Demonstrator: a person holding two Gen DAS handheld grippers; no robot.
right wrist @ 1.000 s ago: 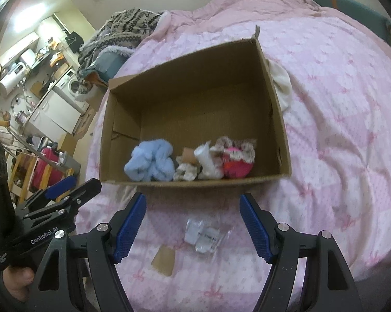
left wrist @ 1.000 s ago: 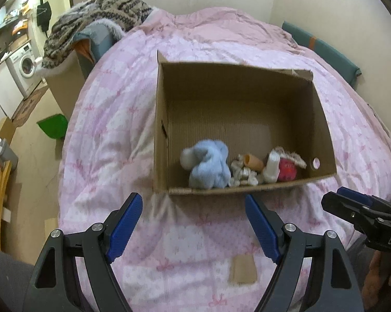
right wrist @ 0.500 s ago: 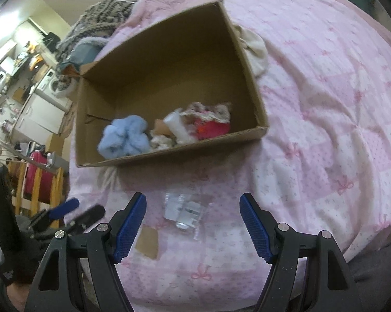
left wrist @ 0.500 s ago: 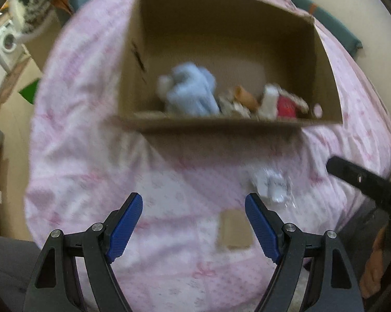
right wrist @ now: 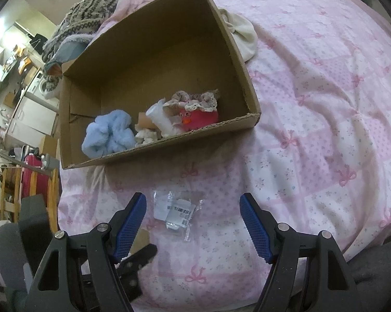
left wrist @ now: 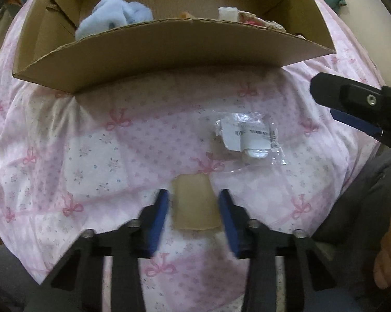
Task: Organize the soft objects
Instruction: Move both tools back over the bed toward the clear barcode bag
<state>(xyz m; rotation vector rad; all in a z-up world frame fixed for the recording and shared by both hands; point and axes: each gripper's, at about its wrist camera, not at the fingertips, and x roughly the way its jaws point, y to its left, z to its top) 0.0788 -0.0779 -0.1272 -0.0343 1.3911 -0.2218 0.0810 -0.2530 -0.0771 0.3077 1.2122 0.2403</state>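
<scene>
While its jaws are closing, the left hand-held gripper (left wrist: pixel 193 209) brackets a flat beige pad (left wrist: pixel 194 202) lying on the pink bedspread (left wrist: pixel 96 140), with a narrow gap at each blue finger. The right hand-held gripper (right wrist: pixel 193 225) hangs wide open, holding nothing, above a clear plastic packet (right wrist: pixel 177 212) just beyond the pad. Farther off, the cardboard box (right wrist: pixel 237 52) holds a blue plush (right wrist: pixel 108 134) and a red toy (right wrist: pixel 199 117).

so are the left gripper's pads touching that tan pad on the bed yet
Cannot tell. In the left wrist view the left gripper is closing with the tan pad between its blurred blue pads; any sliver of gap is lost in the blur.
</scene>
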